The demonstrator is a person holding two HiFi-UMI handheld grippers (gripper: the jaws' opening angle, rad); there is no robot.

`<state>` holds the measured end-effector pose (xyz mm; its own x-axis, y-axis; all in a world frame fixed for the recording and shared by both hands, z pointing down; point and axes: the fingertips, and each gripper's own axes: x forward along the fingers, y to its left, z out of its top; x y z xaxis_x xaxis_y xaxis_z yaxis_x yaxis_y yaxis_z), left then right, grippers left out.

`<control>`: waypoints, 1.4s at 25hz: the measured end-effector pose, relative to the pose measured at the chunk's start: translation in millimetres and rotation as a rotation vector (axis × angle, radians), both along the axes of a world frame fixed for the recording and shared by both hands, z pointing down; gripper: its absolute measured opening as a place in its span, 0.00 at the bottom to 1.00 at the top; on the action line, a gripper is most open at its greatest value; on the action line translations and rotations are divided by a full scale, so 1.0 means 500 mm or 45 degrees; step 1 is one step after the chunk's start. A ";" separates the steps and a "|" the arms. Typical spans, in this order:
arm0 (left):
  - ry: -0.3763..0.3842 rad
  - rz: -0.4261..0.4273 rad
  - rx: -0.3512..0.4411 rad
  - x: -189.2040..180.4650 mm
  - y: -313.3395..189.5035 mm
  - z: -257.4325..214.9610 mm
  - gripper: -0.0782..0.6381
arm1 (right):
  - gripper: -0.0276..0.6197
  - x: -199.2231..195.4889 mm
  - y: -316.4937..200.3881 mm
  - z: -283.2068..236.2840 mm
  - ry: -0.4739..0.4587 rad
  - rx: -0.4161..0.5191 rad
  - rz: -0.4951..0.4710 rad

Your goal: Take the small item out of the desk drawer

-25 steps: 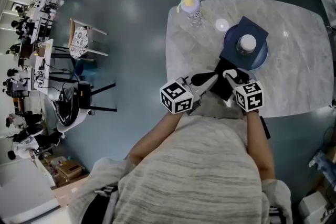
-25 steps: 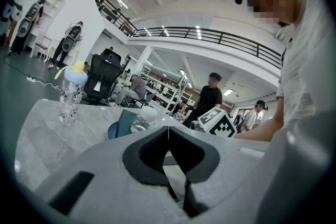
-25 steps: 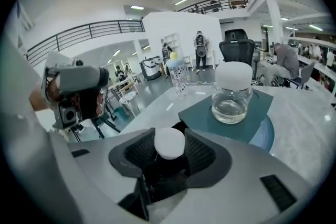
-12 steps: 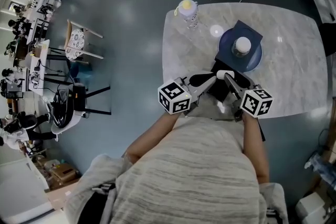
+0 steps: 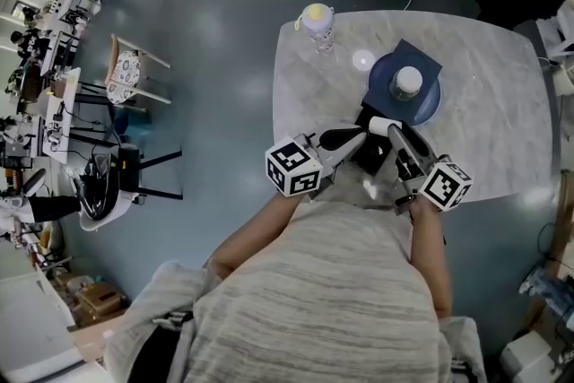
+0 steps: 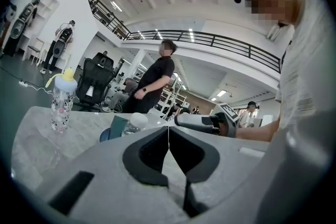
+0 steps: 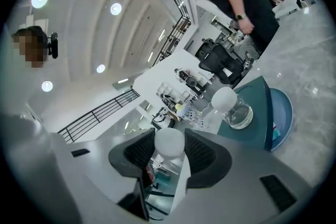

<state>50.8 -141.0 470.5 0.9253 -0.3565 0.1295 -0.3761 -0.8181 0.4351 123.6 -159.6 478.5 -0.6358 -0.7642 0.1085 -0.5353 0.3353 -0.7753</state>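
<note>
Two small clear white-lidded jars: one jar (image 7: 169, 143) is clamped in the right gripper (image 5: 386, 127) (tilted upward), the other jar (image 5: 407, 82) stands on a teal square board (image 5: 423, 60). Left gripper (image 6: 168, 136) jaws together, empty.

Before you, the marble table (image 5: 502, 126) carried a yellow-capped bottle (image 5: 317, 22) near its far left corner, a blue plate (image 5: 427, 107) further right.

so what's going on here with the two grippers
A person at a marble table works a gripper in each hand. The right gripper is shut on a small white-capped item, above a dark unit at the table's near edge. The left gripper is shut and empty. A jar on a blue plate stands farther back.
</note>
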 end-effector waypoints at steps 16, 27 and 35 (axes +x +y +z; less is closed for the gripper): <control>0.015 0.015 0.013 0.004 -0.001 -0.013 0.13 | 0.30 0.011 0.010 -0.069 -0.260 0.105 0.011; 0.020 0.031 0.012 0.013 -0.009 -0.013 0.13 | 0.30 0.010 0.009 -0.072 -0.209 0.121 -0.004; 0.026 0.041 0.007 0.017 -0.010 -0.010 0.13 | 0.30 0.017 0.008 -0.069 -0.206 0.116 0.019</control>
